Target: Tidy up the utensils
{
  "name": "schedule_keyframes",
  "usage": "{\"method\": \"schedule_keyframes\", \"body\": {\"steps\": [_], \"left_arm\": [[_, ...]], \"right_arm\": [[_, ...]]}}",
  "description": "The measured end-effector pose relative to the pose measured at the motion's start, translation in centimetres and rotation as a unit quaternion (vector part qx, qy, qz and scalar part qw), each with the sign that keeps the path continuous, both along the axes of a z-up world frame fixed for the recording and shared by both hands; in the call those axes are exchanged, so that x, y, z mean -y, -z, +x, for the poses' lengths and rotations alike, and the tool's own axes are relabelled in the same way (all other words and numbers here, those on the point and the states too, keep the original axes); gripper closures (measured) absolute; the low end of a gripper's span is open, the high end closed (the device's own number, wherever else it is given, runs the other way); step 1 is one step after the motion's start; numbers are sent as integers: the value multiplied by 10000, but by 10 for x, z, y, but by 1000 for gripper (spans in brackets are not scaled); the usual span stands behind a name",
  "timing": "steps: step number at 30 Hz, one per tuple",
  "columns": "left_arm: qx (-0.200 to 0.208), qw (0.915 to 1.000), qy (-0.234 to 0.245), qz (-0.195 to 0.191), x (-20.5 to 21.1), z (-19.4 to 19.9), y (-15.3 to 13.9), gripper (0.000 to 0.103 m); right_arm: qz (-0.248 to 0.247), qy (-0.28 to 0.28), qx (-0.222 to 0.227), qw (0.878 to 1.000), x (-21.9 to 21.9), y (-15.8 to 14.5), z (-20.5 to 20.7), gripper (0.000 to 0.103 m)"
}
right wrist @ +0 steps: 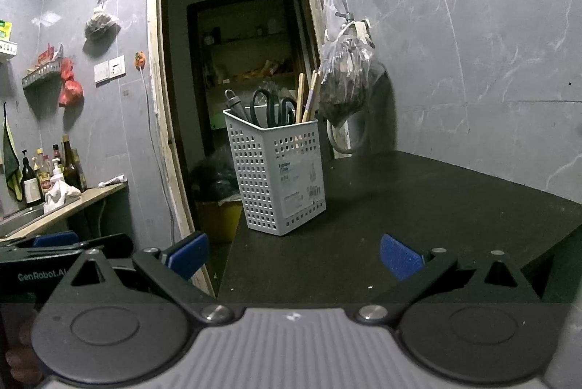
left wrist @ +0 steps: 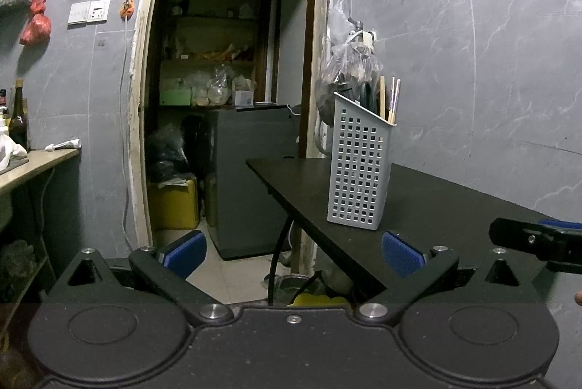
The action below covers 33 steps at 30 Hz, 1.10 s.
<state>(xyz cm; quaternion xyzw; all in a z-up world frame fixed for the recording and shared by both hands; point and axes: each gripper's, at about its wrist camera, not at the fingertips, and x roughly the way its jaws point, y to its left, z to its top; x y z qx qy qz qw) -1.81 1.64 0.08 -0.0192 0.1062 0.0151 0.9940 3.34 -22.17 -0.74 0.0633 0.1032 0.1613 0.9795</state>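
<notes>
Both grippers hang with jaws wide and empty at the near edge of the black table (right wrist: 418, 207). The right gripper (right wrist: 293, 256) points almost straight at the grey perforated caddy (right wrist: 280, 171); from the left gripper (left wrist: 294, 252) it lies ahead and to the right, so the right looks nearer. The caddy stands upright near the table's left edge, well apart from both, holding scissors (right wrist: 272, 107) and chopsticks (right wrist: 307, 94) — handles up. Behind are grey tiled walls and a dark doorway (right wrist: 236, 43).

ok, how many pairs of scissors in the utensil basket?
1. The scissors stand handles-up in the middle of the grey basket on the black table, between a grey-handled tool and the chopsticks. More may sit hidden lower inside.
</notes>
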Motion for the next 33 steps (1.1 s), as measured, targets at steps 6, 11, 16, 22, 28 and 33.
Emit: {"method": "schedule_keyframes", "body": {"steps": [6,11,16,22,28,33], "left_arm": [[-4,10000,-12,2,0,0,0,1],[-5,10000,-8,1,0,0,0,1],[-4,10000,-6,0,0,0,0,1],[-16,10000,5,3,1,1,1,1],[-48,10000,25,-7,2,3,3,1],[-60,10000,49,-7,1,4,4,1]], "right_arm": [[-18,-13,-33,10000,0,1,2,0],[-30,-21,-35,10000,0,2,1,0],[-29,-25,-36,10000,0,2,1,0],[-29,-20,-48,10000,0,3,1,0],[-40,-28,-59,10000,0,6,1,0],[-34,-37,-79,10000,0,6,2,0]]}}
